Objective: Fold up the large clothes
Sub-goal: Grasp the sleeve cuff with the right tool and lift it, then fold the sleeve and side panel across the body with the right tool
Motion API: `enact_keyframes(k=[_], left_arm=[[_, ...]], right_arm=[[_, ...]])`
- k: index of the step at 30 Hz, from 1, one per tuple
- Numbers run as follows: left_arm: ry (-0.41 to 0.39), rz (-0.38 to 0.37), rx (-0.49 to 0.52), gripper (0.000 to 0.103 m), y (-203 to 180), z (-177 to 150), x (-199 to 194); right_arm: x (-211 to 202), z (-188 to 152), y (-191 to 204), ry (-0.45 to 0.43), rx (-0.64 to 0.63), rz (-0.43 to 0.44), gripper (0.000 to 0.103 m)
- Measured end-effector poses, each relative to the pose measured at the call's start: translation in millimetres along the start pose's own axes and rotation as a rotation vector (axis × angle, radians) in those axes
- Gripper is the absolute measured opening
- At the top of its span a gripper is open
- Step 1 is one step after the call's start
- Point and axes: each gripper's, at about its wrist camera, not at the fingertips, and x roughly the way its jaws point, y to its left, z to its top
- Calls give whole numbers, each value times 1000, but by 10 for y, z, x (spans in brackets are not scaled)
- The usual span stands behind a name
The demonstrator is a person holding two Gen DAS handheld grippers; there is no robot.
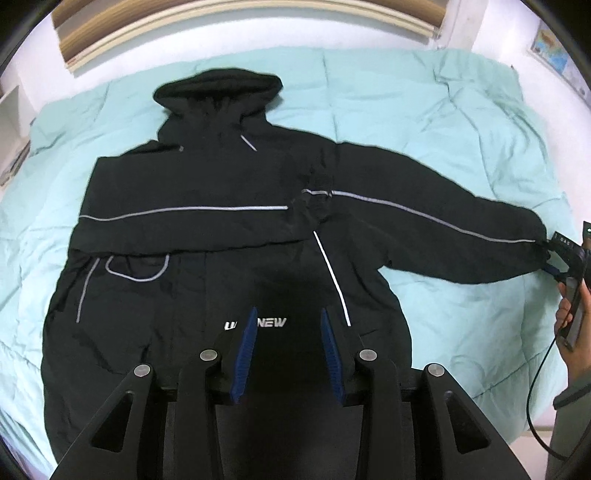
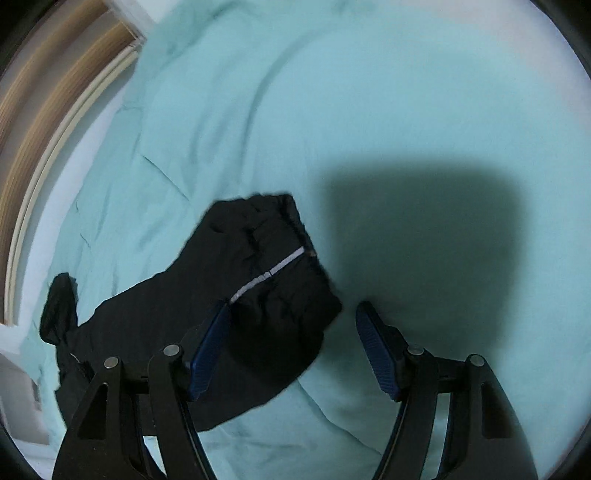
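Observation:
A large black hooded jacket with grey reflective stripes lies flat on a mint green duvet. One sleeve is folded across the chest; the other sleeve stretches out to the right. My left gripper is open above the jacket's lower front, near the white lettering. My right gripper is open, with the cuff of the outstretched sleeve lying between its blue fingers. The right gripper also shows in the left wrist view at the sleeve's end.
The duvet covers a bed with a wooden headboard at the far side. White walls surround it. A person's hand and a cable are at the right edge. Bare duvet lies beyond the cuff.

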Motion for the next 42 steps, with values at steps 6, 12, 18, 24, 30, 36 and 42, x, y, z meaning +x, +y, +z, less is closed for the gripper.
enact_keyframes(k=[6, 12, 18, 24, 30, 36, 42], left_arm=[[41, -3, 48, 37, -122, 50, 166], [54, -26, 69, 36, -103, 97, 256], [54, -51, 67, 37, 65, 129, 293], [40, -54, 63, 36, 368, 144, 289], [19, -53, 36, 36, 827, 159, 324], [16, -59, -54, 36, 1450, 187, 418], [-2, -39, -123, 36, 2019, 227, 470]], right_arm=[[199, -105, 5, 22, 10, 135, 48], [62, -239, 184, -50, -23, 123, 23], [-115, -352, 557, -101, -134, 40, 17], [-358, -571, 1181, -162, -271, 20, 16], [-475, -1005, 2308, -161, -430, 68, 14], [-374, -1550, 3538, -121, -586, 114, 14], [-207, -2205, 4613, -39, -756, 176, 14]])
